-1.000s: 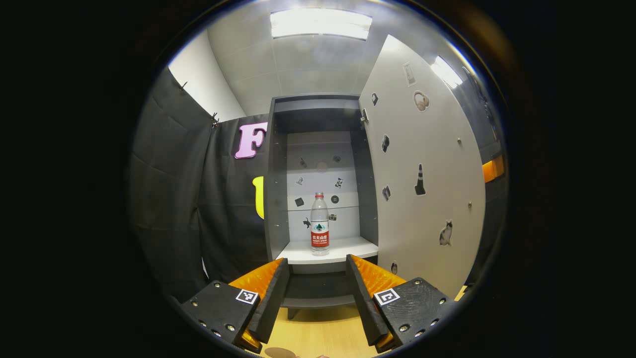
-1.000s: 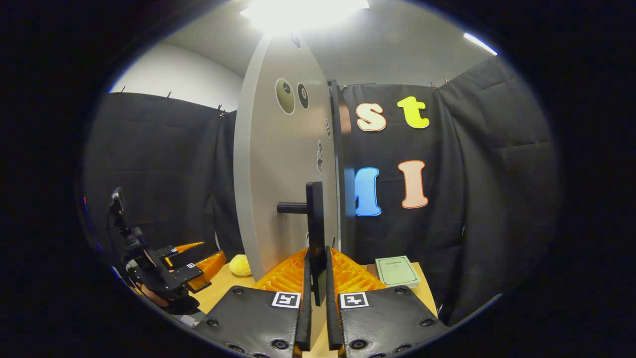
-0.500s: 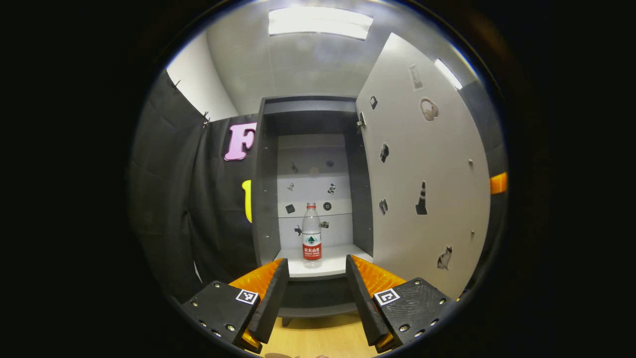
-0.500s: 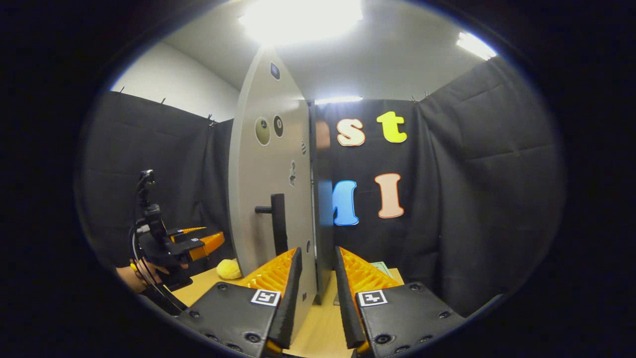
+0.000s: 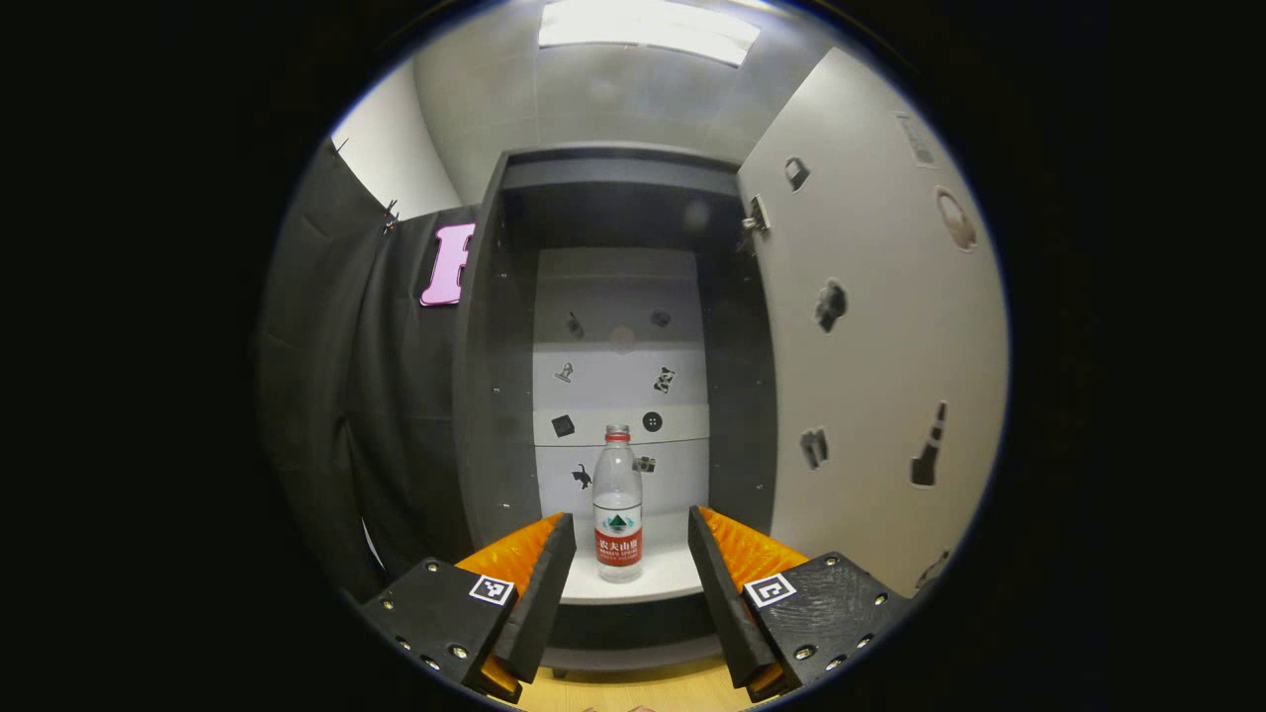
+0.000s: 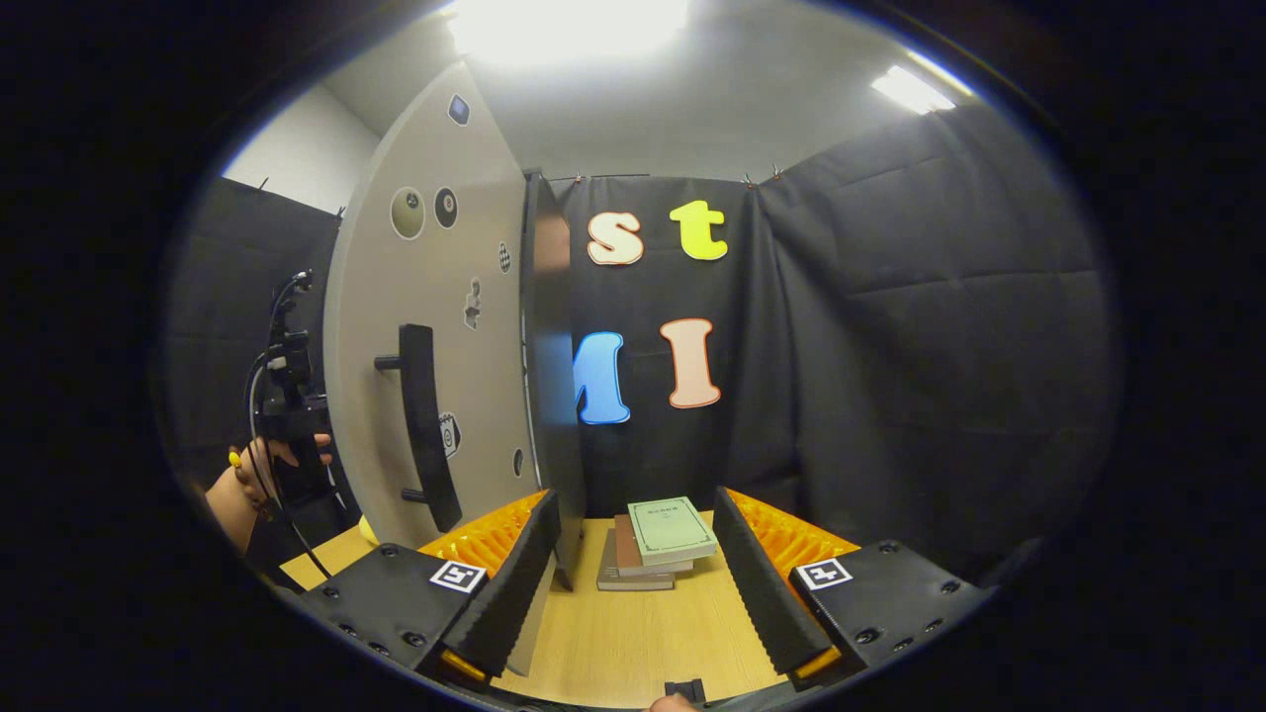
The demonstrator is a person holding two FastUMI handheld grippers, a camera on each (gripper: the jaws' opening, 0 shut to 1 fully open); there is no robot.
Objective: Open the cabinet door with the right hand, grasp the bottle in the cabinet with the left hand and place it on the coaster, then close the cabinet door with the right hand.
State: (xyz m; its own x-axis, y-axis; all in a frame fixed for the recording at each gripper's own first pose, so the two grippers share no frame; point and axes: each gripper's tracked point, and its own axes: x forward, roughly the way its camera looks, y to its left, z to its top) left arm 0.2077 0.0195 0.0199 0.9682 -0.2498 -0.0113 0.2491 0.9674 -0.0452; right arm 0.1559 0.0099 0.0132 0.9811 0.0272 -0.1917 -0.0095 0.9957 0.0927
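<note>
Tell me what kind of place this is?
Likely a staged data-collection booth, not a home: black cloth hangs as walls, a sticker-covered cabinet holds one bottle, and a wooden table carries a few books.

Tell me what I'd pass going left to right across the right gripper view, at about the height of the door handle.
Hand holding the other gripper → black door handle on the open cabinet door → the door's dark edge → stack of books on the wooden table.
</note>
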